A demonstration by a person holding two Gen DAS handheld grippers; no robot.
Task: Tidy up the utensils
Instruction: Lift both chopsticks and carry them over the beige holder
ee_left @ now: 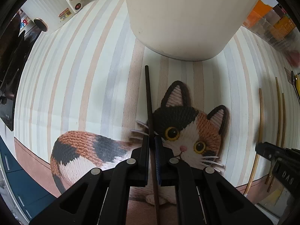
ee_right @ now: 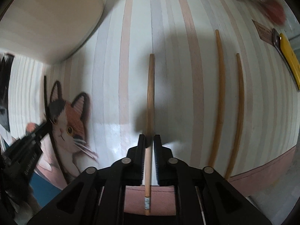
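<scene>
While both of our grippers point straight down at the bench (ee_left: 78, 86), each straddles a single chopstick. Our left gripper (ee_left: 151, 142) is pinched tight on a dark chopstick (ee_left: 149, 97), whose shaft runs between the pads and on up the picture over the cat picture (ee_left: 189, 131) printed on the striped mat (ee_right: 116, 75), with its far tip ending just short of the white container (ee_left: 180, 18) that stands on the mat ahead. Our right gripper (ee_right: 149, 140) sits over a light wooden chopstick (ee_right: 151, 86); its jaws stand narrowly apart, with a thin gap showing on either side of the shaft, so the pads are not pressing on it. That chopstick lies lengthwise between the fingers, its near end with a pale label band reaching back under the gripper body to the pink border of the mat. To the right of it, two more wooden chopsticks (ee_right: 219, 93) lie on the mat, roughly parallel and well apart from the one between our fingers. From the left wrist view the right gripper shows at the right edge beside those same sticks; from the right wrist view the left gripper appears blurred at the left edge, near the cat. A white appliance (ee_left: 54, 5) stands at the far left corner, and a yellow object (ee_right: 289, 60) lies at the far right edge of the bench.
</scene>
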